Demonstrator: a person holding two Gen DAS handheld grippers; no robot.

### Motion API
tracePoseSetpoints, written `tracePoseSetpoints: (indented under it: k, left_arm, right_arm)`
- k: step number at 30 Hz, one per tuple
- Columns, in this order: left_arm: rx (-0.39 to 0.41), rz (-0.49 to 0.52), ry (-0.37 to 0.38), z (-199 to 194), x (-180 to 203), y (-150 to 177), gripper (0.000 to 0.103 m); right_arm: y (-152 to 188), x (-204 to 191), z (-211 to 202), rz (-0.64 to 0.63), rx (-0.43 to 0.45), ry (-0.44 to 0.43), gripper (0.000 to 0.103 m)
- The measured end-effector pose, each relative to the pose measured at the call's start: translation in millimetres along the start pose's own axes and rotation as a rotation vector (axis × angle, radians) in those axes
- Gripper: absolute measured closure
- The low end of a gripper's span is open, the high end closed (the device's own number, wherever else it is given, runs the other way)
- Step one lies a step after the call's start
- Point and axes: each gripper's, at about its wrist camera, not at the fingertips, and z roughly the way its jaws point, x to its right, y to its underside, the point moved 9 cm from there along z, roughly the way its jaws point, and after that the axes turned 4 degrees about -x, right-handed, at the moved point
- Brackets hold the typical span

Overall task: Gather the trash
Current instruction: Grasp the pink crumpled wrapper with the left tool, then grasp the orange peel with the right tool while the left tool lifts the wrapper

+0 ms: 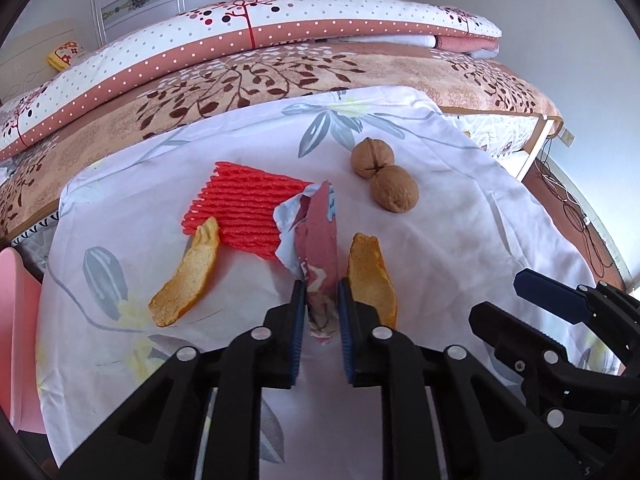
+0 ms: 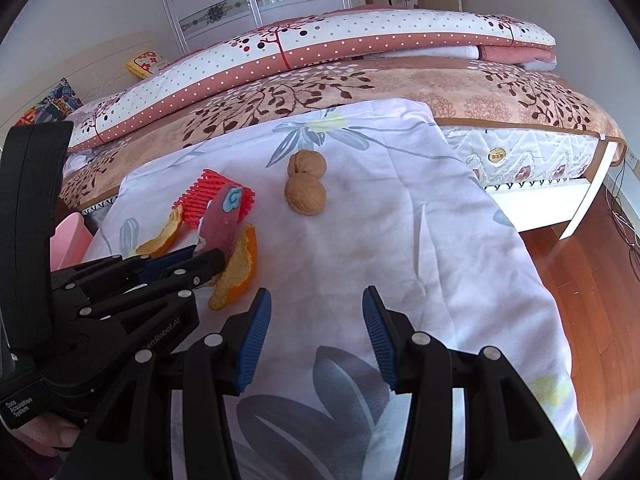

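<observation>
Because the trash lies scattered on a floral cloth [image 1: 460,216] spread over a raised surface at the foot of the bed [image 1: 360,76], the left gripper [image 1: 322,292] comes down steeply onto the piece nearest the middle: a crumpled maroon wrapper [image 1: 320,236]. Its jaws are nearly together, and the pads pinch the wrapper's near end, by my reading a grip ready for lifting. The wrapper's long axis runs away from that gripper, its far tip pointing toward the bed and overlapping the red foam net [image 1: 244,208]. One orange peel [image 1: 374,276] lies just right of the wrapper, roughly parallel to it; another orange peel [image 1: 188,276] slants at the left. Two walnuts [image 1: 384,176] sit touching, farther back. The right gripper [image 2: 316,320] hovers spread and empty over bare cloth, likely waiting its turn.
</observation>
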Motion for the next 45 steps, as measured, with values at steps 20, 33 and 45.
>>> tracePoseSetpoints:
  k: [20, 33, 45]
  left_arm:
    - [0.092, -0.065, 0.024, -51, -34, 10, 0.090]
    - [0.112, -0.105, 0.021, -63, -51, 18, 0.090]
    - [0.212, -0.139, -0.075, -94, -84, 17, 0.090]
  right_arm:
    - [-22, -45, 54, 0.011, -0.133, -0.068, 0.065]
    - [-17, -63, 51, -0.058, -0.119, -0.042, 0.094]
    - [-32, -100, 21, -0.104, -0.024, -0.107, 0.094]
